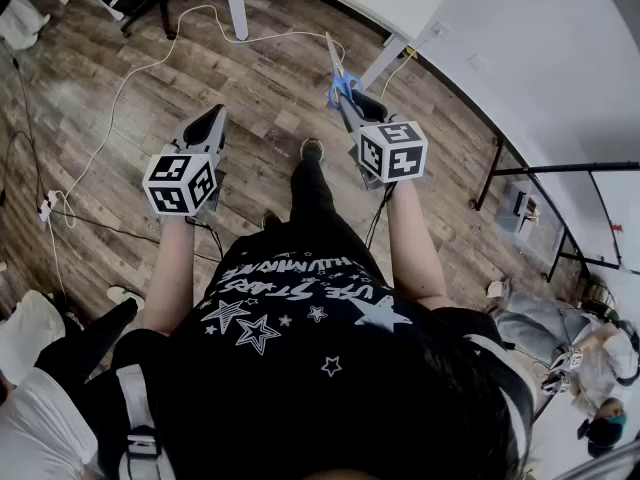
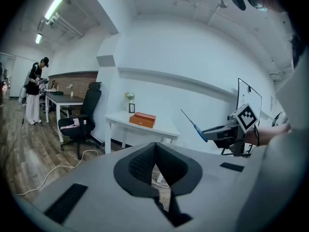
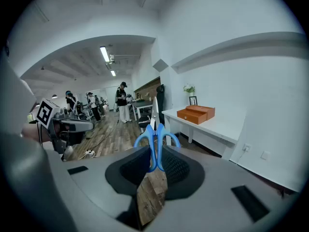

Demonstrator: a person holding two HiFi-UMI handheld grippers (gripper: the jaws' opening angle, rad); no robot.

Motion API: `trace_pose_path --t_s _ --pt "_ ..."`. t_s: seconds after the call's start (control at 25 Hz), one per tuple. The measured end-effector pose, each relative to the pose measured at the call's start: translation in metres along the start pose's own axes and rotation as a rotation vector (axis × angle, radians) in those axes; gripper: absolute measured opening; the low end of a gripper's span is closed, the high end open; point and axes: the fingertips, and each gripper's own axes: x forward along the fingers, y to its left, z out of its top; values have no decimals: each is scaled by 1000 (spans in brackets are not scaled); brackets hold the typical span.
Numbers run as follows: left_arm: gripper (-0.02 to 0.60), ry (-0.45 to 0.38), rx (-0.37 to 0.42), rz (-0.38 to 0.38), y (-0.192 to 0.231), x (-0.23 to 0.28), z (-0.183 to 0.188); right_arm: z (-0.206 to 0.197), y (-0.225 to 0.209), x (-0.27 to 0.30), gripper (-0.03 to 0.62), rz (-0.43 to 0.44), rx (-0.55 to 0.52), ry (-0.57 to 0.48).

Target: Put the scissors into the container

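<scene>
Head view looks down on a wooden floor (image 1: 250, 78) with the person standing well back from a white table (image 1: 400, 3) that runs along the wall ahead and to the right. On that table sits an orange box (image 3: 195, 114); I take it for the container, as nothing else here looks fit to hold anything. Its lid looks closed in the right gripper view, though I cannot be sure.

Both tongs are held out in front at about the same height, well apart from each other. The left gripper (image 2: 155, 151) has its pads pressed together with nothing between them, and it points at the floor short of the table.

The right gripper (image 3: 155, 166) is pinching the scissors (image 3: 155, 139) by the lower part of their blue handle loops. Their long axis runs straight on from the jaws, so the closed blades point away from the person, toward the table.

From the right gripper the box lies ahead and off to the right of the blade tips, well apart from them. The right hand is the nearer one, on the table's side. So the coming move, as I judge it, is a walk or reach forward and to the right. If the lid is shut, the free left tongs would have to lift it.
</scene>
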Motion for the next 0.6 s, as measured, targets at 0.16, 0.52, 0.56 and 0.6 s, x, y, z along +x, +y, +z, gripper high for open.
trace_pose_path --t_s 0.16,0.52,0.56,0.6 --pt "18 9 -3 8 2 -7 -4 -2 6 -2 98 6 0 4" --pt "18 22 -23 15 9 5 -3 1 -5 5 98 3 21 5" --pt "18 22 -22 14 8 8 -2 2 -8 6 98 1 24 1" --pt "18 21 -21 13 8 11 -2 2 -10 6 98 1 26 -4"
